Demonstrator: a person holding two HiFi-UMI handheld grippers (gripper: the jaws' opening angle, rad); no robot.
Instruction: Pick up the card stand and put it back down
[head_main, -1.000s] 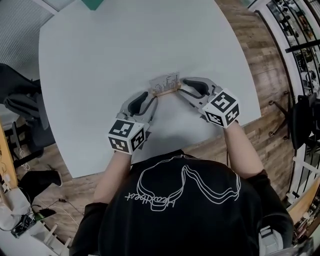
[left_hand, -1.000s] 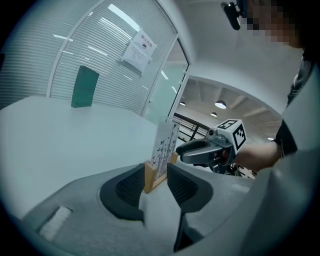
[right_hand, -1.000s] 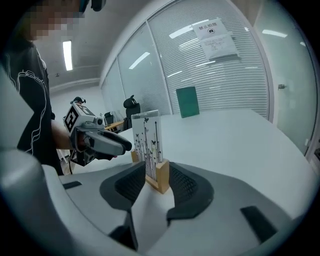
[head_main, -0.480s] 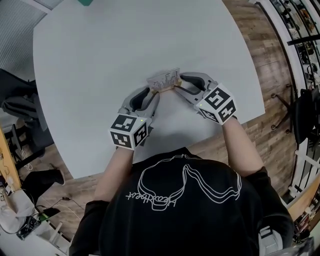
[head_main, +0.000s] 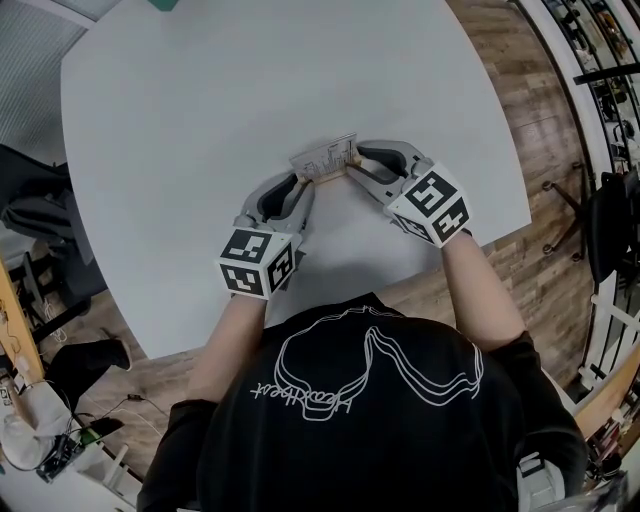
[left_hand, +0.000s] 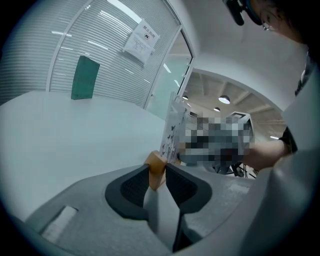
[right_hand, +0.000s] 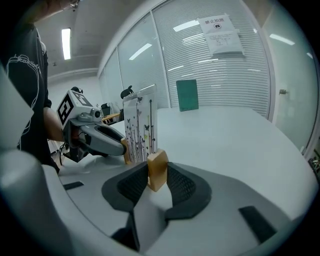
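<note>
Closing on the card stand (head_main: 325, 160) from both ends

The jaws of the left gripper (left_hand: 158, 172) and the right gripper (right_hand: 157, 172) have just been drawn in and are clamped on the wooden base ends. The stand is held upright between them, low at the table (head_main: 200, 120). The grasp is judged made, the lift not yet begun.

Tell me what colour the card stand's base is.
Light tan wood; the base shows best in the right gripper view.

Big white table (head_main: 180, 130) on a wood plank floor (head_main: 520, 110), black chair (head_main: 35, 215) off to one side. Glass walls (right_hand: 135, 65) with blinds (right_hand: 225, 80), a paper notice (right_hand: 220, 35) stuck up, ceiling strip light (right_hand: 66, 43) on.
</note>
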